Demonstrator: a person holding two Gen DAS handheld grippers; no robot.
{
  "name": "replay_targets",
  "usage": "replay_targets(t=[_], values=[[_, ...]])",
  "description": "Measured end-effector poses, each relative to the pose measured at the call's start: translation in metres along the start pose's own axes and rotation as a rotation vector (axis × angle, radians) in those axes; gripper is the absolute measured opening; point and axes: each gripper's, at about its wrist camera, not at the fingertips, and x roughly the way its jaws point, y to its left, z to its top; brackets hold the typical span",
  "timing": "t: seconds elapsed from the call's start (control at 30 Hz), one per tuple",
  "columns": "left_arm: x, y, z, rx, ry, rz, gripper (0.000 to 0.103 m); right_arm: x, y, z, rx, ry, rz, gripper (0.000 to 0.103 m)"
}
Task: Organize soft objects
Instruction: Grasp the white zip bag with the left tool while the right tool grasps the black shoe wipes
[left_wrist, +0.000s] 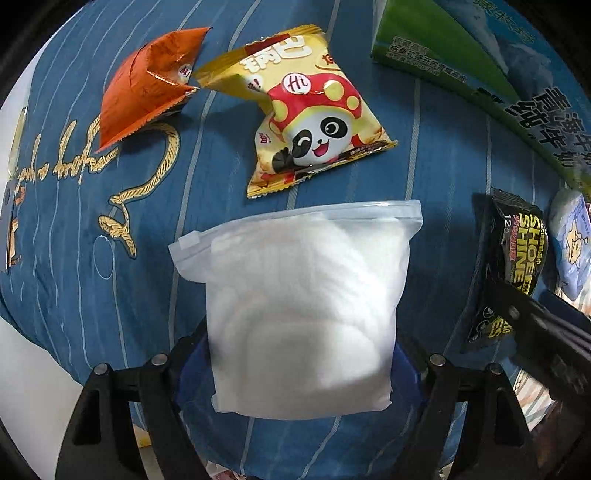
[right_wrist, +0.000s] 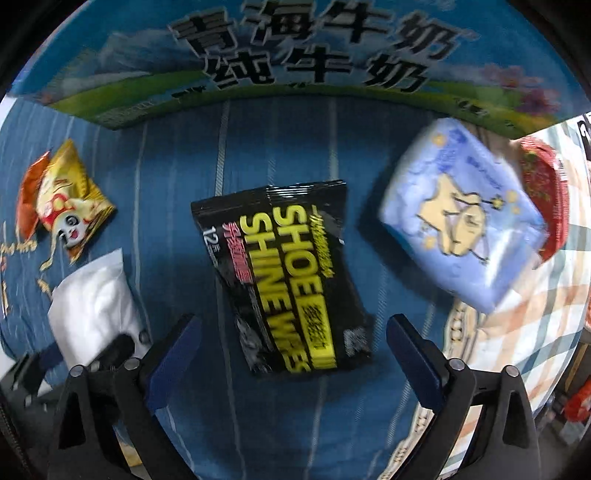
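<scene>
A white zip bag of cotton pads (left_wrist: 303, 306) lies on the blue bedcover, its lower part between the wide-apart fingers of my left gripper (left_wrist: 295, 373); contact cannot be seen. It also shows in the right wrist view (right_wrist: 92, 306). A black shoe shine wipes pack (right_wrist: 291, 277) lies just ahead of and between the fingers of my open right gripper (right_wrist: 295, 350); it also shows in the left wrist view (left_wrist: 513, 273). A yellow panda snack bag (left_wrist: 310, 110) and an orange snack bag (left_wrist: 144, 85) lie farther off. A light blue tissue pack (right_wrist: 461, 218) lies at right.
A large milk carton box (right_wrist: 295, 59) stands along the far side; it also shows in the left wrist view (left_wrist: 480, 62). A red package (right_wrist: 546, 192) sits behind the tissue pack. A checked cloth (right_wrist: 524, 332) covers the right side.
</scene>
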Motion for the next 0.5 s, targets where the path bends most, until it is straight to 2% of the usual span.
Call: replay_targets(t=[0.03, 0.13, 0.27, 0.5], values=[[-0.001, 0.000, -0.001, 0.005, -0.001, -0.001, 0.082, 0.002, 0.000, 0.001, 0.006, 0.005, -0.002, 0.088], [0.003, -0.005, 0.001, 0.016, -0.005, -0.004, 0.082, 0.015, 0.000, -0.002, 0.033, 0.045, -0.023, 0.082], [-0.008, -0.023, 0.004, 0.063, -0.039, 0.019, 0.080, 0.010, -0.007, -0.014, 0.033, 0.020, -0.043, 0.068], [-0.009, -0.062, -0.020, 0.147, -0.031, -0.005, 0.080, 0.010, -0.045, -0.066, 0.022, 0.066, -0.056, 0.051]])
